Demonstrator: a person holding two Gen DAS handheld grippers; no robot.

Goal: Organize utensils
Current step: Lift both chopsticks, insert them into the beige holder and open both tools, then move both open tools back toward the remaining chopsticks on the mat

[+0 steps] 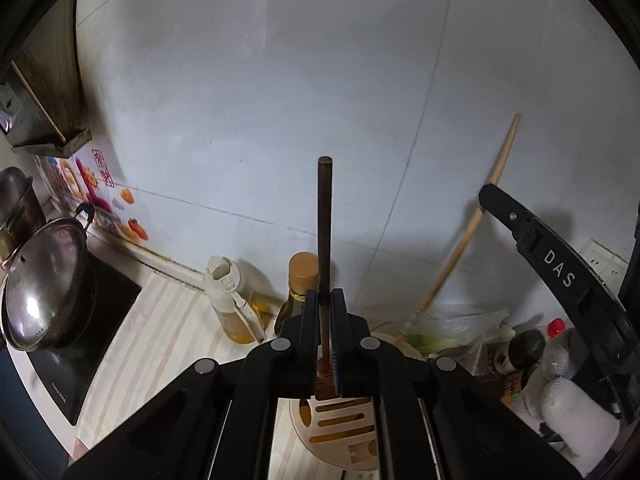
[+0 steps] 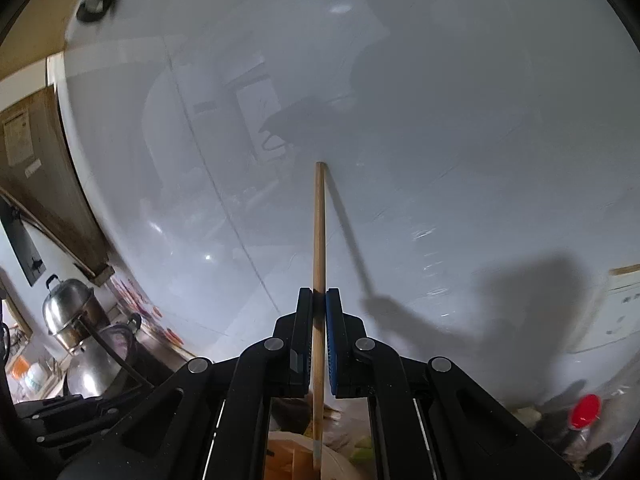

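1. Left hand-held gripper [image 1: 325, 300]: closed tight on a dark-handled utensil [image 1: 325, 216], handle upright between the pads, its end pointing at the wall [image 1: 280, 80].
2. Directly under the left gripper: a beige slotted holder [image 1: 340, 424] on the striped table [image 1: 160, 340]; lower part of the dark utensil, brownish, just above the holder's slots, contact not clear.
3. Right hand-held gripper [image 2: 319, 300]: clamped on a light wooden stick [image 2: 319, 232], held upright, top end close to the wall.
4. Below the right gripper: the stick's lower end reaching down to the holder [image 2: 288, 456], whether inside a slot cannot be told.
5. Seen from the left wrist: the right gripper's black body marked "DAS" at right, with the wooden stick [image 1: 476, 224] slanting up beside it.
6. Just beyond the holder: an oil dispenser [image 1: 232, 300] with a white lid and a brown-capped bottle [image 1: 300, 284], standing near each other at the foot of the wall.
7. Right of those: plastic bags [image 1: 452, 328], a red-capped bottle [image 1: 558, 326].
8. Left on the table: a black cooktop [image 1: 80, 344] carrying a pot with a steel lid [image 1: 40, 288].
9. Farther left: a steel steamer [image 2: 72, 312], stickers [image 1: 100, 192] on the wall, a brown cabinet [image 1: 52, 80] above.
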